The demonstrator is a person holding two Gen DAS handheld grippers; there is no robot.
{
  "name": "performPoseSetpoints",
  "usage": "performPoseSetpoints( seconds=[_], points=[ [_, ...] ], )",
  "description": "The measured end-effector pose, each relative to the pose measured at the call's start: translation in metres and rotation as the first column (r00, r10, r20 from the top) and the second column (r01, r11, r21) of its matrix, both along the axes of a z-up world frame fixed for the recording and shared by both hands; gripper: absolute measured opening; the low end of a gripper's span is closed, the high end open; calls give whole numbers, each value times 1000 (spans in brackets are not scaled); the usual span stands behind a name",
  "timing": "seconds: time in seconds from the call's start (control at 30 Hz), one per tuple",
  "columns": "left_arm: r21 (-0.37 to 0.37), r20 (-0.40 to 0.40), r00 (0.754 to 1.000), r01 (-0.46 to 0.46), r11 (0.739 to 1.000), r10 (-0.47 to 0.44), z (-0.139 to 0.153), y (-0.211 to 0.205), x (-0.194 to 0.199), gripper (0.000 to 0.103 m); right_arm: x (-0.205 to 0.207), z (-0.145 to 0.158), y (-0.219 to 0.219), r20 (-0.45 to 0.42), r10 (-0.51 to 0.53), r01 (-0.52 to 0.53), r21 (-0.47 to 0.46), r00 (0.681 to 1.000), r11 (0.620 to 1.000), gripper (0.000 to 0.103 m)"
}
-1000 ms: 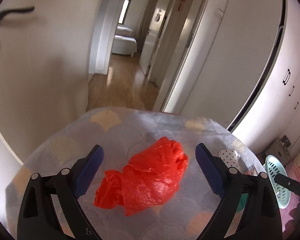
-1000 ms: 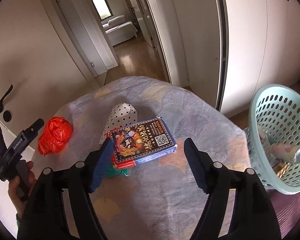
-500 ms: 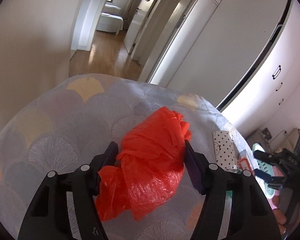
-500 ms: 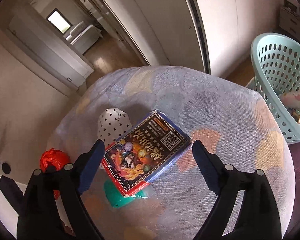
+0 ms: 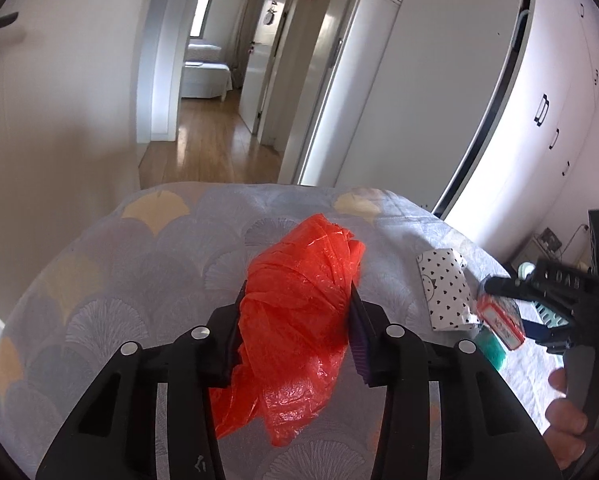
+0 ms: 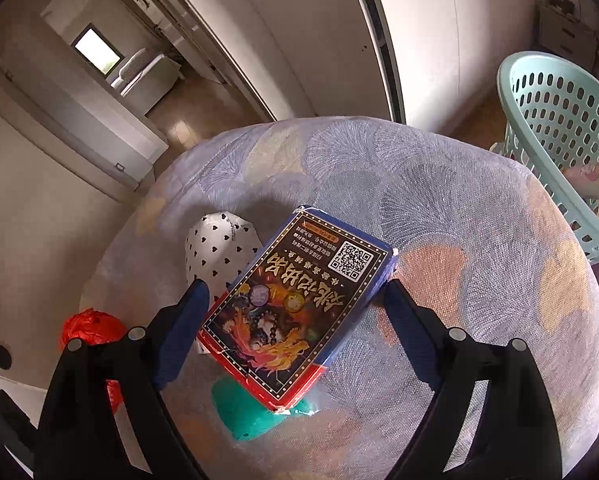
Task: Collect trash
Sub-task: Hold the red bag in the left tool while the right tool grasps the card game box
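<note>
My left gripper (image 5: pixel 297 316) is shut on a crumpled red plastic bag (image 5: pixel 299 312), which hangs between its fingers over the patterned tablecloth (image 5: pixel 139 248). The bag also shows at the left of the right wrist view (image 6: pixel 91 326). My right gripper (image 6: pixel 295 316) is open, its blue pads on either side of a printed card box (image 6: pixel 299 304) without touching it. The box lies on a white heart-patterned packet (image 6: pixel 219 244) and a green wrapper (image 6: pixel 251 412). A mint perforated basket (image 6: pixel 559 128) with some trash inside stands off the table's right edge.
The round table (image 6: pixel 459 208) stands near white cupboard doors (image 5: pixel 479 80) and an open doorway to a hallway (image 5: pixel 211 128). In the left wrist view the right gripper (image 5: pixel 539 304) and the hand holding it sit at the right, by the packet (image 5: pixel 445 288).
My left gripper has closed around the red bag and squeezed it. My right gripper has moved down and closer over the card box, still open.
</note>
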State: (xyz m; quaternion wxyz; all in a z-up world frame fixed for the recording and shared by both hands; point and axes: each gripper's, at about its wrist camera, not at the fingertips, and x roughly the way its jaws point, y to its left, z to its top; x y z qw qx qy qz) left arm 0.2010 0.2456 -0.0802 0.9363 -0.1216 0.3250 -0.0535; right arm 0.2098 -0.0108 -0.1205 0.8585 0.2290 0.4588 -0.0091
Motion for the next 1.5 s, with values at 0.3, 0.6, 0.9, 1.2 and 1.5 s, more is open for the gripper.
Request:
performPoseSetpoints(
  seconds=[0.3,0.6,0.9,1.2,1.5],
  points=[
    [9,19,1000,-17,1000,17,4,-3,-7,41,-26,1,-1,27,194,-190,-101,981,977,43],
    [50,10,1000,-2,999,2,24,-46,-42,40,-59,3,-32,74,332,-325,-87,941,942,9],
    [-98,-5,1000,-12,995,12,13,-71,-95,40,-93,4,-68,112,395,-392,-52,912,919,9],
    [-31,37,997,-61,998,62,0,-81,-114,40,-80,17,-55,179,291,-299,19,940,954,74],
    [-82,69,997,-28,996,33,3,-74,-115,42,-37,-1,4,66,201,-196,-75,977,978,74]
  ],
)
